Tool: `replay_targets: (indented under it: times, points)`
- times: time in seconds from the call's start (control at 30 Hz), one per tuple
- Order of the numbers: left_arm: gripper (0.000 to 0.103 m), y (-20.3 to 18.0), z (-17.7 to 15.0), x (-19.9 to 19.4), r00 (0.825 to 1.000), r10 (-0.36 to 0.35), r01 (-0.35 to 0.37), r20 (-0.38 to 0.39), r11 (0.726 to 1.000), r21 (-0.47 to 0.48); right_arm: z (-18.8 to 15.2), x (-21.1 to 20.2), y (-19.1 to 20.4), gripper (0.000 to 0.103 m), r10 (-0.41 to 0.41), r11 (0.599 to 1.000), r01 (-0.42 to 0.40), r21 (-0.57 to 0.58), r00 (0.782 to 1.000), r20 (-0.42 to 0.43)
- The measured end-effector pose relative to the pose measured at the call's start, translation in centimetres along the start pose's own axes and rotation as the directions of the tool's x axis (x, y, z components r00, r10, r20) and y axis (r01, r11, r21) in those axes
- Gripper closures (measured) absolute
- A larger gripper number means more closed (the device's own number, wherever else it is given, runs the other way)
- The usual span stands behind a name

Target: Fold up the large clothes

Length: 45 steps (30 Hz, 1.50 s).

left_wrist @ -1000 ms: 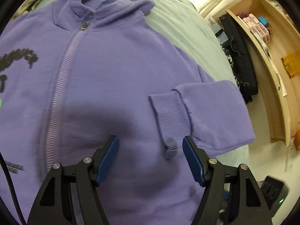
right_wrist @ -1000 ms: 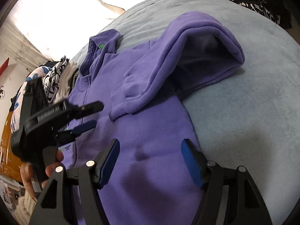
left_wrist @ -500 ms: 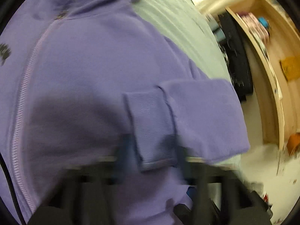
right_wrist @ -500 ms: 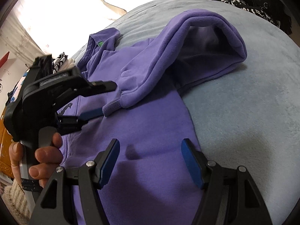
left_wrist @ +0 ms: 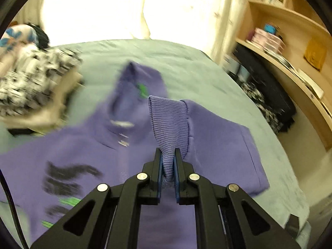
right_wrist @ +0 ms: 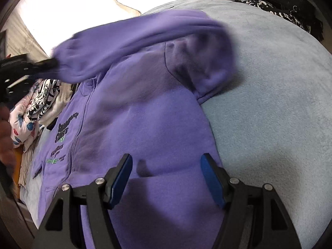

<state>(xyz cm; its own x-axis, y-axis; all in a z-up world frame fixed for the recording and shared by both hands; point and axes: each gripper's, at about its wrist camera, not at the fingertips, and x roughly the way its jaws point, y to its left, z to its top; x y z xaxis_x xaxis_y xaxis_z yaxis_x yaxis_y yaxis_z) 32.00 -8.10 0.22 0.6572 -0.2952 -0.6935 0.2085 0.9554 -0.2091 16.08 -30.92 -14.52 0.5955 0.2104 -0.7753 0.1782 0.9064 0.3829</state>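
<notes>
- The hoodie [right_wrist: 145, 112] lies flat on the bed [right_wrist: 269, 83] with its collar at the far end and its hem near me.
- My left gripper [left_wrist: 167, 161] is pinched on the cuff [left_wrist: 168, 124] of one sleeve [right_wrist: 134, 37], which arches above the hoodie's chest.
- My right gripper [right_wrist: 166, 178] hangs over the near part of the hoodie, jaws apart with nothing between them.
- A pile of clothes [right_wrist: 41, 99] sits on the bed to the left of the hoodie.
- In the left wrist view, shelves [left_wrist: 290, 41] stand on the right, beyond the bed's right edge.
- A window [left_wrist: 124, 6] lies behind the bed's far end.
</notes>
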Motion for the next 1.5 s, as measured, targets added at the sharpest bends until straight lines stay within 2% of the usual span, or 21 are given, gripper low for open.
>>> replay_targets:
  times: [0.13,0.2,0.27,0.37,0.43,0.5,0.6,0.7,0.8,0.93,0.97,1.0,1.03,1.07,1.13,1.17,1.2,1.27,1.37,1.43,1.5]
  points:
    - [0.096,5.9,-0.9,0.6,0.994,0.097,-0.099,-0.052,0.994,-0.043,0.0,0.0,-0.1,0.034,-0.01,1.0,0.01,-0.008,1.0,-0.002]
    - [0.095,8.6,-2.6,2.7,0.982,0.124,-0.135,-0.143,0.988,-0.073,0.1,0.0,-0.1,0.033,-0.016,1.0,0.016,-0.015,1.0,-0.005]
    - [0.093,10.8,-5.0,5.2,0.956,0.142,-0.167,-0.257,0.983,-0.078,0.2,0.0,0.1,0.031,-0.024,0.999,0.024,-0.026,1.0,-0.013]
    - [0.071,13.6,-7.6,7.2,0.924,0.136,-0.194,-0.357,0.972,-0.132,0.5,0.0,0.5,0.031,-0.047,0.998,0.046,-0.037,0.999,-0.027]
    - [0.069,14.9,-7.9,6.8,0.938,0.062,-0.139,-0.342,0.968,-0.208,1.0,-0.2,0.9,0.031,-0.058,0.998,0.056,-0.033,0.997,-0.058]
    - [0.05,15.7,-7.6,6.6,0.945,0.004,-0.096,-0.328,0.959,-0.266,2.0,-0.7,1.2,0.031,-0.046,0.999,0.044,-0.03,0.995,-0.083]
    - [0.039,17.1,-6.2,6.3,0.962,-0.018,-0.071,-0.272,0.947,-0.315,4.6,-2.1,2.0,0.031,-0.005,1.0,0.003,-0.027,0.997,-0.08]
    - [0.038,17.8,-4.7,7.6,0.965,-0.041,-0.046,-0.26,0.947,-0.318,7.7,-2.8,1.9,0.03,0.004,1.0,-0.005,-0.011,0.999,-0.045]
    - [0.037,18.2,-4.4,10.7,0.941,-0.037,-0.074,-0.337,0.948,-0.31,11.8,-1.7,1.4,0.03,-0.064,0.998,0.064,-0.012,0.998,-0.01]
    - [0.036,16.5,-3.5,11.8,0.937,0.011,-0.1,-0.348,0.967,-0.236,16.7,3.4,0.1,0.03,-0.091,0.996,0.092,0.003,0.993,-0.07]
    - [0.05,16.0,-3.2,11.8,0.94,0.009,-0.087,-0.341,0.973,-0.214,17.5,4.6,-0.2,0.03,-0.092,0.996,0.093,0.013,0.992,-0.084]
    - [0.075,15.6,-3.3,11.9,0.941,-0.009,-0.064,-0.338,0.976,-0.207,18.1,5.9,-0.7,0.03,-0.095,0.995,0.098,0.026,0.991,-0.098]
    - [0.086,15.1,-3.1,11.9,0.939,-0.046,-0.026,-0.34,0.979,-0.204,18.7,7.1,-1.1,0.03,-0.081,0.995,0.088,0.05,0.99,-0.115]
    - [0.093,14.6,-2.8,11.8,0.937,-0.058,-0.011,-0.345,0.981,-0.196,19.1,8.1,-1.5,0.03,-0.058,0.995,0.068,0.073,0.99,-0.13]
    - [0.093,13.3,-2.2,11.4,0.946,0.013,-0.061,-0.324,0.989,-0.138,19.6,9.8,-1.7,0.03,-0.029,0.994,0.044,0.096,0.988,-0.149]
    - [0.093,12.7,-1.9,11.2,0.952,0.041,-0.078,-0.303,0.991,-0.109,19.6,10.2,-1.2,0.048,-0.039,0.996,0.05,0.075,0.99,-0.139]
    - [0.093,12.3,-1.6,10.7,0.959,0.067,-0.095,-0.275,0.991,-0.09,19.7,10.2,-0.5,0.09,-0.067,0.997,0.071,0.029,0.99,-0.121]
    - [0.093,12.1,-1.0,10.6,0.966,0.128,-0.144,-0.223,0.988,-0.055,19.9,9.6,0.3,0.089,-0.099,0.995,0.098,-0.022,0.993,-0.066]
    - [0.093,13.1,-2.2,12.7,0.942,0.159,-0.186,-0.297,0.981,-0.063,19.4,11.4,-0.3,0.085,-0.159,0.987,0.157,-0.035,0.982,-0.1]
    - [0.09,13.9,-3.0,13.0,0.946,0.154,-0.182,-0.287,0.981,-0.074,19.4,10.8,-0.4,0.079,-0.157,0.988,0.155,-0.024,0.983,-0.1]
    - [0.074,14.0,-3.0,12.0,0.944,0.165,-0.197,-0.286,0.977,-0.086,19.5,9.2,-0.5,0.065,-0.148,0.989,0.148,-0.004,0.981,-0.122]
